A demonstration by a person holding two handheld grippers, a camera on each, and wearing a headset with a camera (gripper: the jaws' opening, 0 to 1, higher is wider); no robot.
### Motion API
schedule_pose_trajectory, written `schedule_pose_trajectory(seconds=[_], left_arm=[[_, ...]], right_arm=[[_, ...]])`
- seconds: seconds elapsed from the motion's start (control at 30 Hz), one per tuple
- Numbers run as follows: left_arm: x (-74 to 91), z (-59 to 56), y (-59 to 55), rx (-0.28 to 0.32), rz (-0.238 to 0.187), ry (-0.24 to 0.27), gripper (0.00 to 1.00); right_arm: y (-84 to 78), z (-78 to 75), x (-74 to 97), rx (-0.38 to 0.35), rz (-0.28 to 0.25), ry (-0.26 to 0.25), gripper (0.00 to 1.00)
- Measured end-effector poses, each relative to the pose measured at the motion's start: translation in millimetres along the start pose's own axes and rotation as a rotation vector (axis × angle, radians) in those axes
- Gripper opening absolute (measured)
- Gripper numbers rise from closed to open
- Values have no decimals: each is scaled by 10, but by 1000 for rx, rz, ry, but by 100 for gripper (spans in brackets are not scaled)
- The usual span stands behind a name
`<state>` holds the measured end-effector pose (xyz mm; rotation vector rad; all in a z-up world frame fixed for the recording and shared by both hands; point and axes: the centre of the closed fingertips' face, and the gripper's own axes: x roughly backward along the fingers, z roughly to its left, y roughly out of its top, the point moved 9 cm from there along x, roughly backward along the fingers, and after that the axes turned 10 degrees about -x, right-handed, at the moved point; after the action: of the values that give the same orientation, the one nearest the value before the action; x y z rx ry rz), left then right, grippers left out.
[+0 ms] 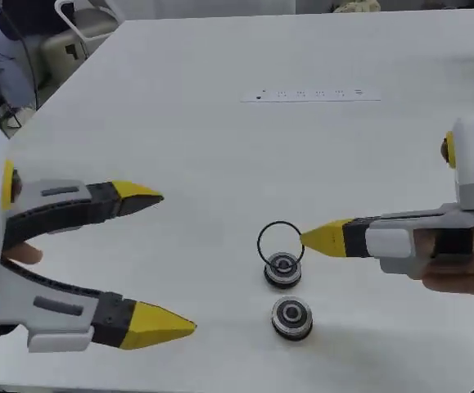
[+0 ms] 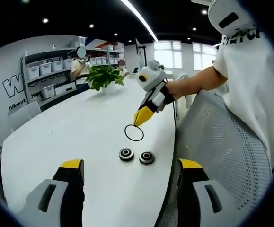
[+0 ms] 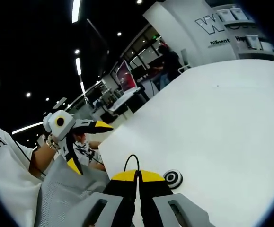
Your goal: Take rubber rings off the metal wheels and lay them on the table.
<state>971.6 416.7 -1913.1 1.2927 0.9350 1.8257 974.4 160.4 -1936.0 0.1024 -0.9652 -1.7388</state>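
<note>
Two small metal wheels with dark rims lie near the front edge of the white table (image 1: 220, 147), one (image 1: 282, 268) just behind the other (image 1: 291, 317). My right gripper (image 1: 306, 238) comes in from the right, shut on a thin black rubber ring (image 1: 280, 222) that hangs as a loop right above the rear wheel. In the right gripper view the ring (image 3: 126, 164) rises from the shut right gripper (image 3: 137, 174), with one wheel (image 3: 173, 178) beside it. My left gripper (image 1: 163, 258) is wide open at the left, apart from the wheels (image 2: 126, 154) (image 2: 146, 157).
A pale strip with small marks (image 1: 310, 96) lies farther back on the table. A grey mesh chair (image 2: 212, 137) stands at the table's edge beside the person. A potted plant (image 2: 103, 75) and shelves with bins are at the far end.
</note>
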Motion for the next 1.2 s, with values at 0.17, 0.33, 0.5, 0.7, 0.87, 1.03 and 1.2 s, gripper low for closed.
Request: schedule_pose_trajectory(seconds=[0.17,0.33,0.5,0.7,0.87,1.03,1.2], left_arm=[[149,-42,-151,47,41,57,81],[201,-90,-239,101,43,93,89],[149,-141,-302,109,61,95,91],[76,-209,-361,124,75,81,92],[50,-256,-385,135,79,72,92],[-7,-310,-455,128,139,51,92],[-40,-342,-484,122,163,20,92]], right_arm=[[56,100,-3,-10,-9,13,0],[83,255,-97,28,15,39,0],[77,372,-254,76,61,53,0],[15,442,-410,125,126,49,0],[-50,453,-517,144,175,38,0],[-118,444,-642,145,225,19,0],[-141,469,-730,157,229,-12,0]])
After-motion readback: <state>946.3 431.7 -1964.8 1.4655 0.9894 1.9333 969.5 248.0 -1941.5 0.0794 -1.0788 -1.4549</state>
